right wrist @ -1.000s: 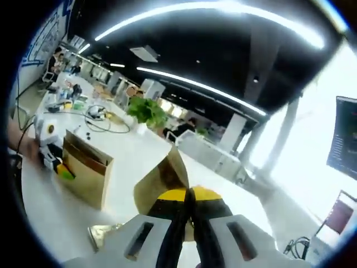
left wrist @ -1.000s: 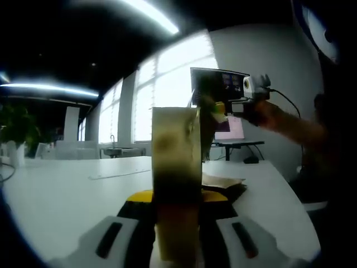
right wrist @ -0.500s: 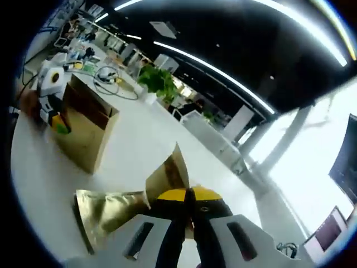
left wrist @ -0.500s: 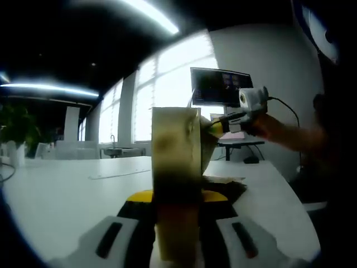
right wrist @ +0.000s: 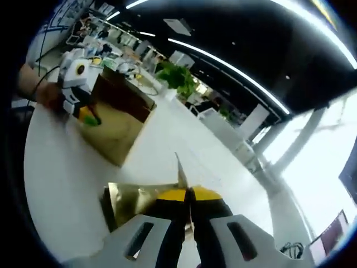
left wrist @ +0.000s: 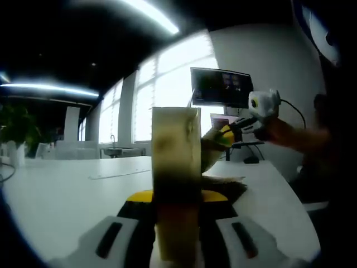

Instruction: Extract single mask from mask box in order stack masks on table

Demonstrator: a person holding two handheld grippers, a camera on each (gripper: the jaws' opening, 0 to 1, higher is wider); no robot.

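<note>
Right tool (right wrist: 188,223) pinches a gold mask packet (right wrist: 181,173) by its edge; thin, light, floppy foil. Left tool (left wrist: 177,223) clamps the mask box (left wrist: 176,167) on the counter (left wrist: 67,195)

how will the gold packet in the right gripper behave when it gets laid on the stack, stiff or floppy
Probably thin and light: the gold packet shows edge-on as a sliver above the right gripper. Likely fairly stiff, since it stands upright from one pinched edge. Its glossy foil may slide on the packets on the table.

Dark monitor (left wrist: 221,87) by bright windows (left wrist: 158,95), leafy green plant (right wrist: 178,77), distant cluttered desks (right wrist: 106,50)
</note>
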